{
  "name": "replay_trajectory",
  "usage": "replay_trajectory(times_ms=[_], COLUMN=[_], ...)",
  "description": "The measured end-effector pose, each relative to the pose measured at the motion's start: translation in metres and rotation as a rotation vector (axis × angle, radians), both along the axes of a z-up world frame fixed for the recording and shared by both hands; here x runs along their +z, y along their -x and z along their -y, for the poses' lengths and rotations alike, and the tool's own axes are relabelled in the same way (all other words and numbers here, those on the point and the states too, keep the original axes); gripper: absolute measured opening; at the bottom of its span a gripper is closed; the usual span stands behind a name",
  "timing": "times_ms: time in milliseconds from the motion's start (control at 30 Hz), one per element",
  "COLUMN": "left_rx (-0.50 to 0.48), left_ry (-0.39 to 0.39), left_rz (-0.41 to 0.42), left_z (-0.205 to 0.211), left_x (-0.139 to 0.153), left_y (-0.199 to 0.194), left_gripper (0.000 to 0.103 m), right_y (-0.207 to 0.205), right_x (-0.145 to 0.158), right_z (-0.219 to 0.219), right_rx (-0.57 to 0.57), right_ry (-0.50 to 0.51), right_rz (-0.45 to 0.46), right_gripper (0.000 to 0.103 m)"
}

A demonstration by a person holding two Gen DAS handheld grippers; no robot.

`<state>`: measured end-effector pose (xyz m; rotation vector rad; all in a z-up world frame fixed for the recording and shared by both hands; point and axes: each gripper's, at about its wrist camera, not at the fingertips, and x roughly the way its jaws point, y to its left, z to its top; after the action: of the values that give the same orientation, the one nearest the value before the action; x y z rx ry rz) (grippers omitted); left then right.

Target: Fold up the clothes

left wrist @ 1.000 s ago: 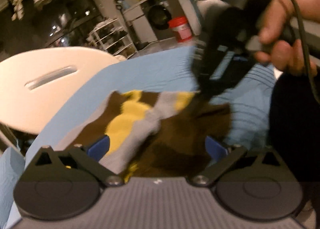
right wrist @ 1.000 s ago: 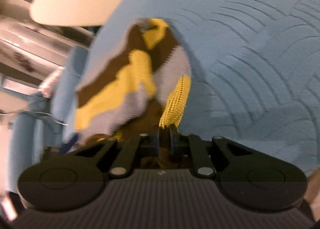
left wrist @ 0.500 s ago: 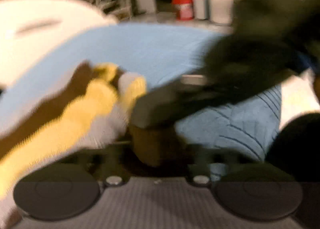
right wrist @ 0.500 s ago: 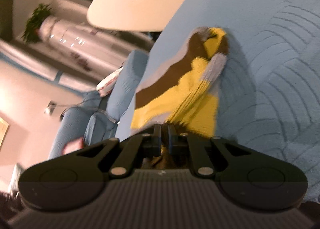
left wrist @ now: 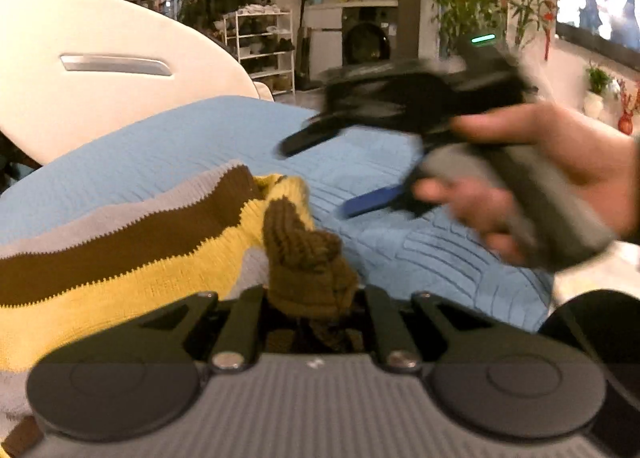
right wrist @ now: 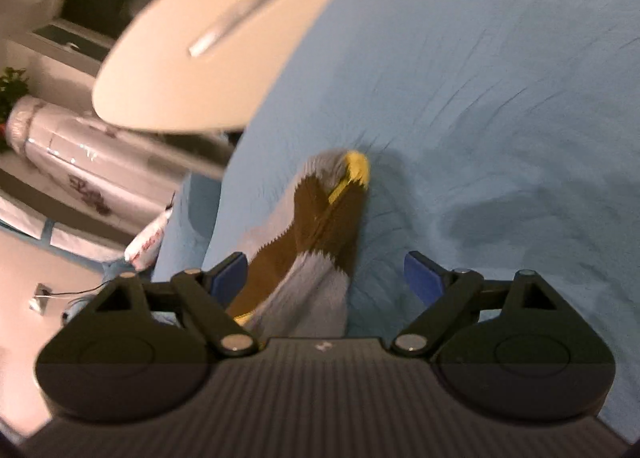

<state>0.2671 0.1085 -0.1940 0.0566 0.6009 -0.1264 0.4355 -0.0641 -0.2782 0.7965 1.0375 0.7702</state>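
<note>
A: Why is the left hand-held gripper (left wrist: 312, 300) clamped so low on the knit?

B: It is clenched on a bunched brown fold of the striped sweater (left wrist: 132, 254), and I judge that pins one end so the rest can be laid over neatly. The cloth wads up right between its fingers.

A: And the right hand-held gripper (right wrist: 326, 274)?

B: Released. Its blue-padded fingers (right wrist: 420, 274) stand wide apart, with the garment lying between and beneath them, not pinched. In the left wrist view it hovers above the blue quilted cover (left wrist: 420, 254), gripped by the person's right hand (left wrist: 532, 182), blurred, so likely on the move.

A: Where does the sweater lie?

B: On the blue cover, near its left side, close to the white rounded chair back (left wrist: 100, 70). One corner points away from the right hand-held gripper.

A: How does it look?

B: Chunky ribbed knit, in bands of grey, brown and yellow with zigzag joins. It is partly doubled over and rumpled, so the fold seems unfinished.
</note>
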Motion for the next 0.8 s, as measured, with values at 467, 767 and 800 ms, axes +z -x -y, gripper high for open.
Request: replay_trajectory(times_ms=[467,767,800], left_rx=[0.282,1.021,1.021], left_ry=[0.356,0.807,0.799], left_rz=[0.146,0.009,0.015], left_z=[-0.131,-0.279,-0.282], left_x=[0.046,-0.010,-0.009], left_y=[0.096,0.210,0.216], left_gripper=[0.015,0.055,0.068], right_y=[0.049,0.106,0.110], right_x=[0.148,0.067,0.066], right_z=[-0.188,-0.375,-0.370], right_rx=[0.321,0.439,0.411], right_ry=[0.293,0.392,0.359], right_rz=[0.497,0.271,0.260], right_gripper=[0.014,0.026,0.028])
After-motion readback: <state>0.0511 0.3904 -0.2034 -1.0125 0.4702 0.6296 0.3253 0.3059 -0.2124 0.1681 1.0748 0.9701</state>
